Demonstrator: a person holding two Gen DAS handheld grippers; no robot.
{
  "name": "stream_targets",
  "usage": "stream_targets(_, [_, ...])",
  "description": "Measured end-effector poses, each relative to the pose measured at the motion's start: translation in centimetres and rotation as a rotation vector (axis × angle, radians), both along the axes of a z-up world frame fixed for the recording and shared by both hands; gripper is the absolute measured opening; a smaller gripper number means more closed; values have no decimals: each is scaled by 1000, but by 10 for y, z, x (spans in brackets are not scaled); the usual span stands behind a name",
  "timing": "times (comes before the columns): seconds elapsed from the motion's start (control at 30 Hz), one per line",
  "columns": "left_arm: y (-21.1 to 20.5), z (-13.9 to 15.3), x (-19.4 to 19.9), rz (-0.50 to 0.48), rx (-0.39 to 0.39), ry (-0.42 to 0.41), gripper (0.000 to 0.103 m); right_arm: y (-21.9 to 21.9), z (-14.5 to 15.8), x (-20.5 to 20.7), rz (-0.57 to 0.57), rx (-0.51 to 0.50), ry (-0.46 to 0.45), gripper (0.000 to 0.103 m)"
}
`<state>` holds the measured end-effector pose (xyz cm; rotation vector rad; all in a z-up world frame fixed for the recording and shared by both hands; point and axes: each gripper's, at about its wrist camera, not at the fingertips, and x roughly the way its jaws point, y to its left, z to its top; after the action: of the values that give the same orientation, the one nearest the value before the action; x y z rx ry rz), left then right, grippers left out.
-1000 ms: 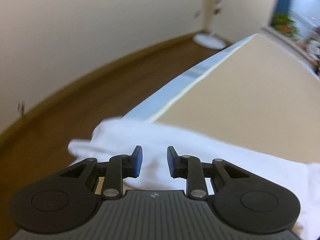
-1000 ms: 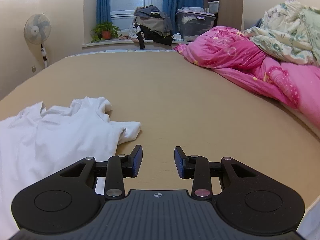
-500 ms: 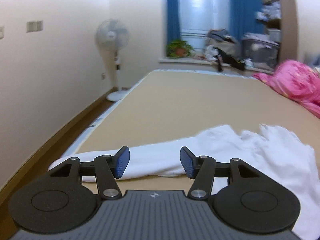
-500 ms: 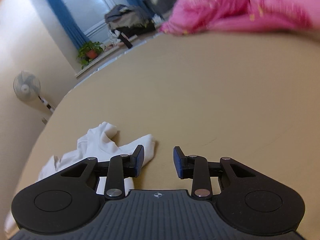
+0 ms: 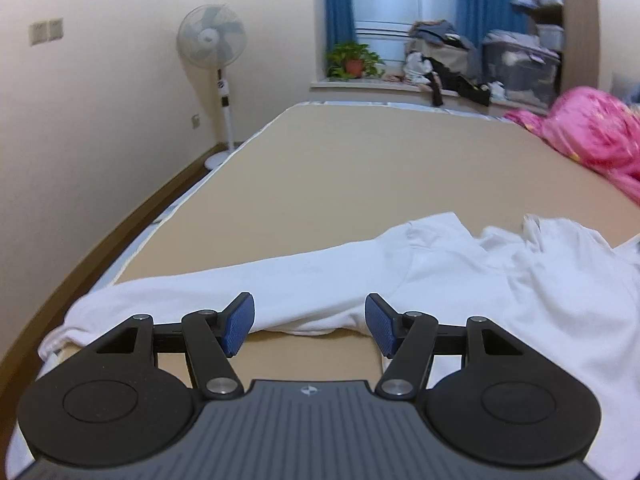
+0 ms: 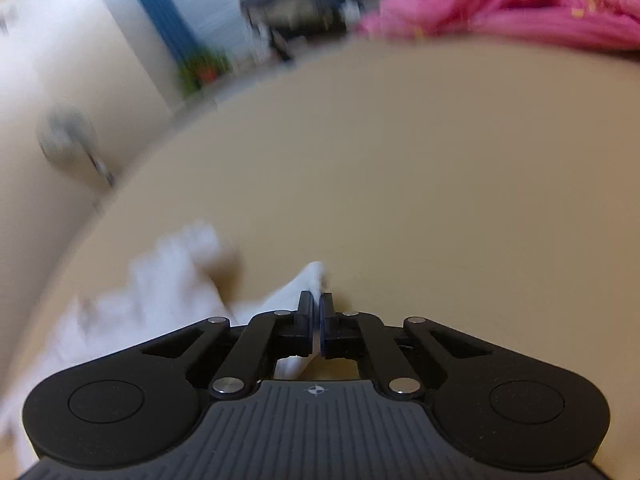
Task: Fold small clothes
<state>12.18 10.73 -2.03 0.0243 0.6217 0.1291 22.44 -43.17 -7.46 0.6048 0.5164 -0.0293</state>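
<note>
A small white long-sleeved garment (image 5: pixel 460 268) lies crumpled on the tan bed (image 5: pixel 360 168). One sleeve stretches left toward the bed's edge. My left gripper (image 5: pixel 310 326) is open and empty, its blue pads just in front of that sleeve. In the right wrist view the same white garment (image 6: pixel 160 288) lies at the lower left, blurred. My right gripper (image 6: pixel 316 312) is shut on the tip of the garment's other sleeve, with white cloth poking out past the jaws.
A pink quilt (image 5: pixel 592 140) is heaped at the bed's right side and shows in the right wrist view (image 6: pixel 500 4). A standing fan (image 5: pixel 212 40) is on the floor left of the bed. The windowsill holds a plant (image 5: pixel 352 60) and piled clutter.
My right gripper has moved down to the sleeve end and shut on it. My left gripper has opened wider and turned from the bed's edge to face along the bed.
</note>
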Motion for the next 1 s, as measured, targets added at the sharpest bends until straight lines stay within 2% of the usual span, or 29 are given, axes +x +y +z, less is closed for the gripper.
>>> stream_targets(0.1, [-4,-1,8,13,-12,16,67,-57,43,-26,-227,33,-166,2])
stream_targets(0.17, [-11,-1,11,-6,5,20,67,-97,56,-49,-415,-33,-210,2])
stream_targets(0.23, [-18,-3,12,-32,28,20,67,-136,50,-72,-613,-99,-155,2])
stream_targets(0.33, [-21,-9,16,-57,45,25,67,-187,16,-96,-780,-54,2,2])
stream_targets(0.43, [-19,-12,18,-45,31,29,67,-219,-11,-113,-813,-34,85,2])
stream_targets(0.47, [-18,-12,18,-40,25,29,67,-227,-17,-119,-820,-27,86,2])
stream_targets(0.53, [-16,-11,18,-33,18,29,67,-245,-26,-137,-815,40,29,2])
stream_targets(0.6, [-16,-10,17,-35,20,31,67,-255,-39,-140,-775,88,21,2])
stream_targets(0.67, [-18,-11,17,-40,27,34,67,-264,-48,-143,-763,125,100,5])
stream_targets(0.7, [-18,-11,17,-42,31,37,67,-266,-51,-147,-804,115,128,9])
stream_targets(0.77, [-19,-11,17,-45,36,43,67,-271,-51,-161,-921,99,153,9])
stream_targets(0.83, [-21,-11,18,-47,40,43,67,-273,-45,-170,-983,124,130,9])
stream_targets(0.87, [-21,-11,18,-49,43,44,67,-269,-39,-169,-973,125,104,9])
stream_targets(0.97, [-22,-13,20,-49,52,50,67,-252,-26,-141,-778,141,52,9])
stream_targets(1.0, [-21,-14,21,-48,54,52,67,-241,-24,-124,-689,143,79,15])
